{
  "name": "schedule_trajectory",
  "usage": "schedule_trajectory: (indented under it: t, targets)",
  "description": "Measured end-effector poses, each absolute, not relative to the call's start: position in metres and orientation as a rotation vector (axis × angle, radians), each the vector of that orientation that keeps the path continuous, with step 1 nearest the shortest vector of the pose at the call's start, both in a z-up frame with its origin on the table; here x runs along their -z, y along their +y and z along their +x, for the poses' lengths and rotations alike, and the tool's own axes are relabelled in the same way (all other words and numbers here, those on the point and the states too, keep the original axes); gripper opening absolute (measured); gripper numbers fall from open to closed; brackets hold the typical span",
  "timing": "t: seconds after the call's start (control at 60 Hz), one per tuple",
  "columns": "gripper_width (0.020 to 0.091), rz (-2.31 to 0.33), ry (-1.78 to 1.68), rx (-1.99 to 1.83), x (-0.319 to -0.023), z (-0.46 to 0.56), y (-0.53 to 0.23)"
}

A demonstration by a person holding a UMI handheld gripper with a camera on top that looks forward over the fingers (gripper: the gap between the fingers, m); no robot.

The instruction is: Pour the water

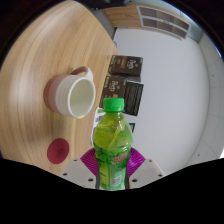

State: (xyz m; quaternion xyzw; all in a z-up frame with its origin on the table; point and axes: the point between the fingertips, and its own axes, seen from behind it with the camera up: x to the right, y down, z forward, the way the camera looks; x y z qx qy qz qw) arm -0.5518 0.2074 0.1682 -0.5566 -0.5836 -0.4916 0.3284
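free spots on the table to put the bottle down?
Bare wood beyond the white mug, across the far side of the round table, is widest. A smaller patch lies beside the mug, away from the table's edge. It is crowded near the tool: green bottle between its fingers, red cap beside it, mug just beyond.

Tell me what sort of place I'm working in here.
Probably an office or lab corner: a round light wooden table on white floor, holding a white ceramic mug. The claw grips a green plastic bottle.
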Motion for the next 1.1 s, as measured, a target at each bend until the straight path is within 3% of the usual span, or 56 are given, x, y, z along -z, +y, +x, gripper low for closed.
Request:
schedule_trajectory:
  t: [0.233, 0.483, 0.75, 0.917, 1.1]
  targets:
    - [0.0346, -1.799, -1.017, 0.658, -0.193, -0.556, 0.186]
    - [0.0357, -1.901, -0.487, 0.075, -0.196, -0.530, 0.188]
    - [0.0357, -1.895, -0.200, -0.201, -0.157, -0.508, 0.198]
    - [0.0371, -1.897, -0.194, -0.224, -0.112, -0.516, 0.206]
    - [0.0377, -1.833, -0.213, -0.181, -0.115, -0.516, 0.200]
